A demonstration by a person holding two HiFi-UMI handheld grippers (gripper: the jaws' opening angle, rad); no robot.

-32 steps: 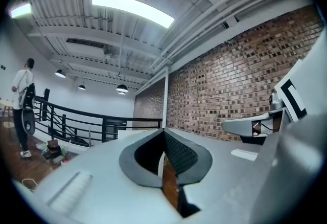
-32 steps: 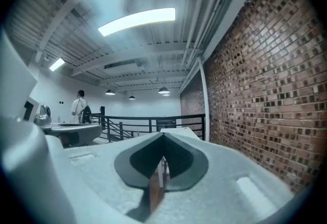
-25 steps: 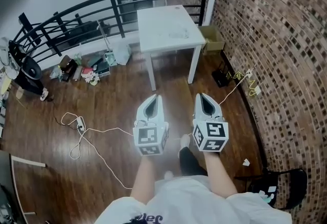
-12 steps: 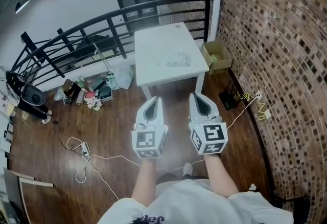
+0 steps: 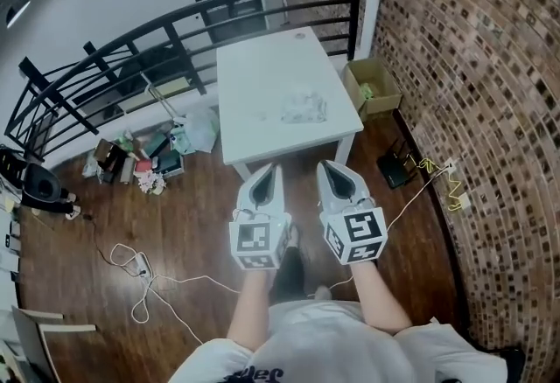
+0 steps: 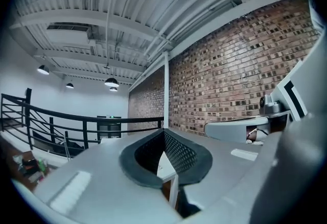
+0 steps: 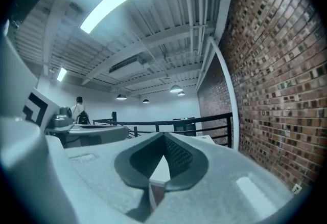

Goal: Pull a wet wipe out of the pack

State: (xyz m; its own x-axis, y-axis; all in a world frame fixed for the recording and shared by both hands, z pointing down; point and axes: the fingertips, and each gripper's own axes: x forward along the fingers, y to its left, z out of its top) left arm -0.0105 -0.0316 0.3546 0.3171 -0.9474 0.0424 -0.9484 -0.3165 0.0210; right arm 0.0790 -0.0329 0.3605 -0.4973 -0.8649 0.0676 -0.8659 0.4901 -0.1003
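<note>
Noted wet wipe pack (image 5: 304, 106) lying right of centre on white worktop (image 5: 254, 71), long axis roughly along its near edge; facing unclear. Found left claw (image 5: 269, 172) and right claw (image 5: 327, 168) closed, empty, short of that edge.

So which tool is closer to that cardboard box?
Right. The right tool hovers before the table, on the side where the box stands; the left tool is beside it, farther off.
</note>
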